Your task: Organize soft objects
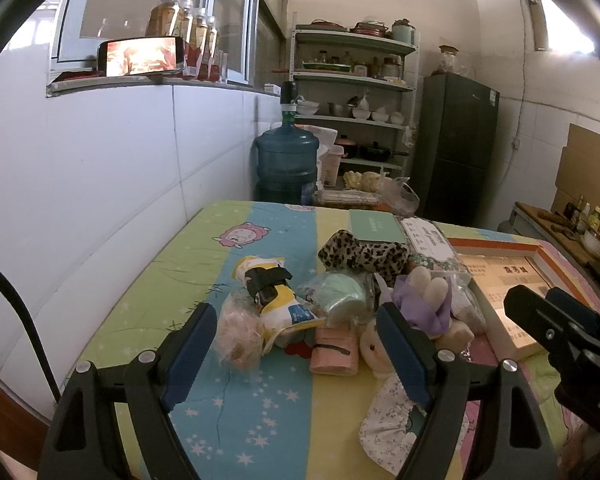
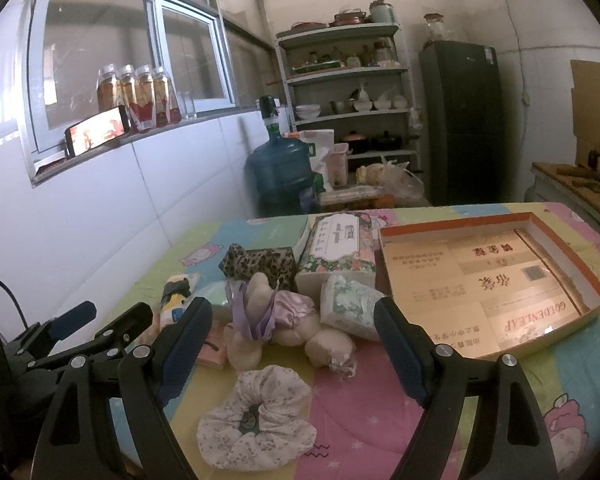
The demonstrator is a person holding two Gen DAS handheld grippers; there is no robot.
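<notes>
entry: soft toys (image 2: 288, 320) and scrunchie (image 2: 256, 420) lay piled on the desk (image 2: 380, 420); box (image 2: 496, 280) at right held nothing; left claw (image 1: 300, 354) and right claw (image 2: 296, 340) stood wide, holding nothing; sorting apparently unstarted.

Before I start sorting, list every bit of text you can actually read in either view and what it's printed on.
"GOLDENLEAF": printed upside down on the floor of the shallow cardboard box, near its front edge.
Large Chinese characters on the same box floor: visible, too distorted to read reliably.
"DA...": cut-off white letters on the right gripper body, seen from the left wrist.
Floral packet label, green booklet, yellow snack bag, window bottles: too small or blurred.
</notes>
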